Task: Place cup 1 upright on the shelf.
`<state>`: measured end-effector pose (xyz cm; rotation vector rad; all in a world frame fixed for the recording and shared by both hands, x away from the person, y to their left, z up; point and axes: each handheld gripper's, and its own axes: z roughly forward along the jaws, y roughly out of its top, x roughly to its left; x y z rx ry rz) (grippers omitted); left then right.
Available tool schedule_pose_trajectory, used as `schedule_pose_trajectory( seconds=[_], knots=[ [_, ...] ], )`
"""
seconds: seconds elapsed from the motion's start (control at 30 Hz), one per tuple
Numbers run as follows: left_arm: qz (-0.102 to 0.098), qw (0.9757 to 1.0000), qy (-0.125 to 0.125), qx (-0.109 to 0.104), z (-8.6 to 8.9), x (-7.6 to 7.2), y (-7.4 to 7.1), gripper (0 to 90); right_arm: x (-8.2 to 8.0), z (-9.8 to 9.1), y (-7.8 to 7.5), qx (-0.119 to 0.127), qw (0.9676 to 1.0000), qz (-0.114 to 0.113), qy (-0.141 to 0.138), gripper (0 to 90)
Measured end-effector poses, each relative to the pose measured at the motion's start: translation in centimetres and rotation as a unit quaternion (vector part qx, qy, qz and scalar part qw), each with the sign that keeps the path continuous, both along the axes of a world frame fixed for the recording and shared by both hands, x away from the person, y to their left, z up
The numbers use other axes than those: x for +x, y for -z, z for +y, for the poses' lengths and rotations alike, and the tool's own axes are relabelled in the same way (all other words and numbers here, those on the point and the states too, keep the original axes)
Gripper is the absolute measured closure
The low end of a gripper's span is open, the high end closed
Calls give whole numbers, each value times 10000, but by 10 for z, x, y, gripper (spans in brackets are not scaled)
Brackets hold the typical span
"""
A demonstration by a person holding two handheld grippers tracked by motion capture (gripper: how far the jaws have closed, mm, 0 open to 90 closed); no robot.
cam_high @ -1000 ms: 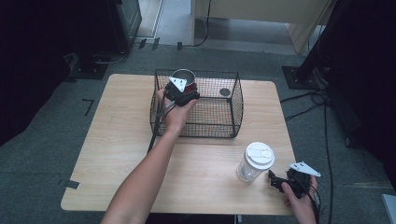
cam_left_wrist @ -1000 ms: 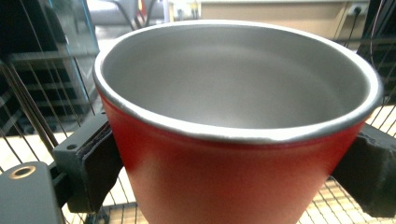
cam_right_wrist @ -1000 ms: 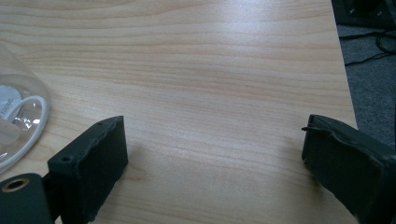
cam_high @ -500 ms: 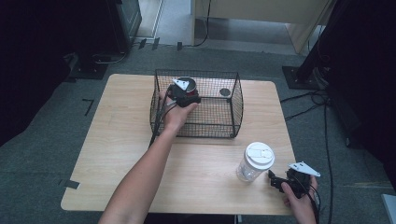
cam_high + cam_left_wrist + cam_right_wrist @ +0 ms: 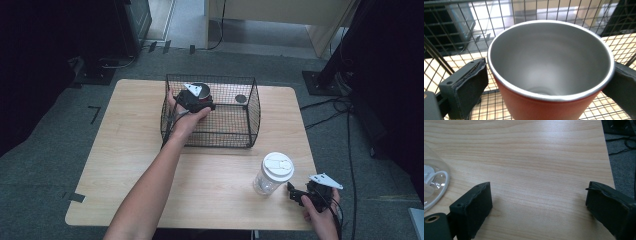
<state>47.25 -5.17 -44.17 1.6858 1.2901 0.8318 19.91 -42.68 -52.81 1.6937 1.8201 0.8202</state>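
Left gripper point(image 5: 196, 98) reaches inside wire basket point(image 5: 250, 125), jaws straddling red steel cup point(image 5: 549, 72) at rim; left pad shows gap, so firm clamp cannot be told. Risk: cup slips or tips against mesh on lift. Right gripper point(image 5: 304, 196) jaws spread, empty, low over table point(image 5: 125, 165) beside lidded clear jar point(image 5: 272, 172); stray nudge could topple it.

Light wood-grain table point(image 5: 125, 165), rounded corners, standing on grey carpet. Black wire basket point(image 5: 227, 134) sits on it toward the far edge, about mid-width. Clear plastic jar with a white lid point(image 5: 272, 174) stands upright nearer than the basket, off its right corner, well apart from it; jar's contents hard to tell.
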Motion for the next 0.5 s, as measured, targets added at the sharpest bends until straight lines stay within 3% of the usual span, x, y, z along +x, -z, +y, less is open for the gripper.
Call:
schedule_pose_trajectory(
  seconds=[0.23, 0.5],
  knots=[
    [9, 9999, -4, -161, 3, -1, -8, 0, 0, 0, 0, -6, 10000, 0, 1, 66],
    [-271, 9991, 26, -330, 6, -4, -26, 0, 0, 0, 0, -5, 10000, 0, 0, 66]
  ],
)
